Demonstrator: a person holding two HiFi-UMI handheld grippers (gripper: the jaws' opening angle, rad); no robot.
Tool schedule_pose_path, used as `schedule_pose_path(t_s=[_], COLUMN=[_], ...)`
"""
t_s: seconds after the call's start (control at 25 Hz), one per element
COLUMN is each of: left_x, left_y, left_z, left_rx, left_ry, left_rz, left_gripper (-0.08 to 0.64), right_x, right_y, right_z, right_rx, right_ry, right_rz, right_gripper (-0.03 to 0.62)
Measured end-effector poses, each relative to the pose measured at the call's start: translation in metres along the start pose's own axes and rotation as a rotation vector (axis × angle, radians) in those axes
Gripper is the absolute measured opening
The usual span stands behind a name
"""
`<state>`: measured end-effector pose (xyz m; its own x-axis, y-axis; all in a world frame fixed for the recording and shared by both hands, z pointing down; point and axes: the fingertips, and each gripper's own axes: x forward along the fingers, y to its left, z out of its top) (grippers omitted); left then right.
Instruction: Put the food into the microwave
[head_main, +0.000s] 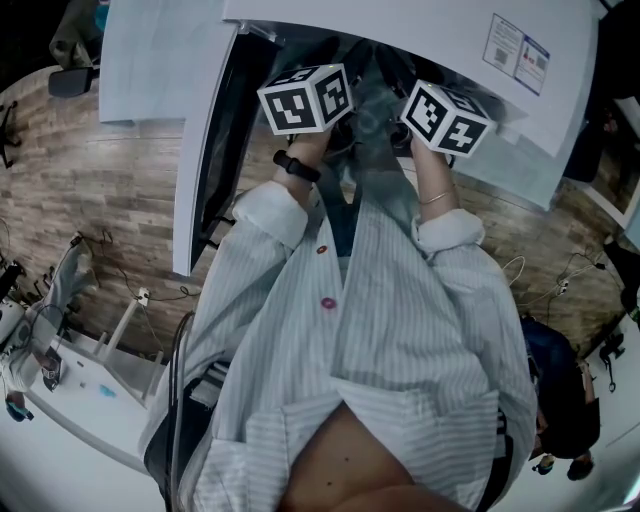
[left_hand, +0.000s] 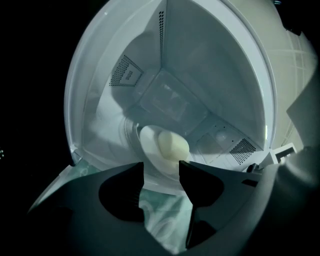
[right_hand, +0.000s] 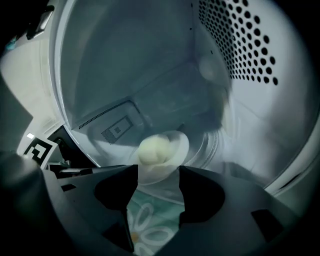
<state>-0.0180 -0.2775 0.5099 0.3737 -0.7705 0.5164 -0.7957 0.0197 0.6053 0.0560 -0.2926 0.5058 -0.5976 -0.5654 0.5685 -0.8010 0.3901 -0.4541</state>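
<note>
A pale round piece of food (left_hand: 172, 145) sits on a white plate (left_hand: 149, 150) on the floor of the white microwave's cavity (left_hand: 210, 65). My left gripper (left_hand: 161, 170) is open just in front of the plate, jaws apart and empty. The right gripper view shows the same food (right_hand: 152, 150) and plate (right_hand: 178, 144) from the other side. My right gripper (right_hand: 158, 172) is open too, holding nothing. In the head view both marker cubes (head_main: 307, 98) (head_main: 447, 117) are at the microwave's mouth, and the fingertips and the plate are hidden.
The microwave door (head_main: 205, 150) stands open at the left of my arms. A green floral cloth (left_hand: 160, 215) (right_hand: 150, 220) lies under the jaws at the cavity's front edge. A perforated wall (right_hand: 245, 40) is close on the right. A white table (head_main: 70, 400) stands behind me on the wood floor.
</note>
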Motion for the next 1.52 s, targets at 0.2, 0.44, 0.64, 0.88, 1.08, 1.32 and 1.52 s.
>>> schedule_pose_path(t_s=[0.2,0.44,0.64,0.88,1.08,1.32,1.52], left_x=[-0.003,-0.012,-0.023,-0.047,-0.066,-0.098,-0.124], left_y=[0.004,0.002,-0.006,-0.033,-0.064,-0.107,-0.140], left_z=[-0.001,0.003,0.008,0.015,0.019,0.030,0.040], left_rx=[-0.009,0.010,0.055,0.077,0.080,0.132,0.184], left_ry=[-0.008,-0.042,-0.061,-0.107,-0.131,-0.180,-0.228], left_rz=[0.004,0.004,0.000,-0.040,-0.092,-0.155,-0.211], left_gripper=[0.215,0.215,0.213,0.212,0.206,0.137,0.082], right_x=[-0.003,-0.010,-0.019,-0.041,-0.071,-0.117,-0.150], right_y=[-0.003,0.000,0.014,0.039,0.056,0.083,0.103], right_z=[-0.001,-0.001,0.001,0.006,0.023,0.044,0.060], right_rx=[-0.024,0.000,-0.002,-0.041,-0.102,-0.144,-0.192], right_ry=[-0.005,-0.040,-0.057,-0.059,-0.108,-0.167,-0.212], right_rz=[-0.025,-0.007,0.059,0.148,0.196,0.281,0.344], right_gripper=[0.256,0.256,0.255,0.241,0.158,0.077,0.052])
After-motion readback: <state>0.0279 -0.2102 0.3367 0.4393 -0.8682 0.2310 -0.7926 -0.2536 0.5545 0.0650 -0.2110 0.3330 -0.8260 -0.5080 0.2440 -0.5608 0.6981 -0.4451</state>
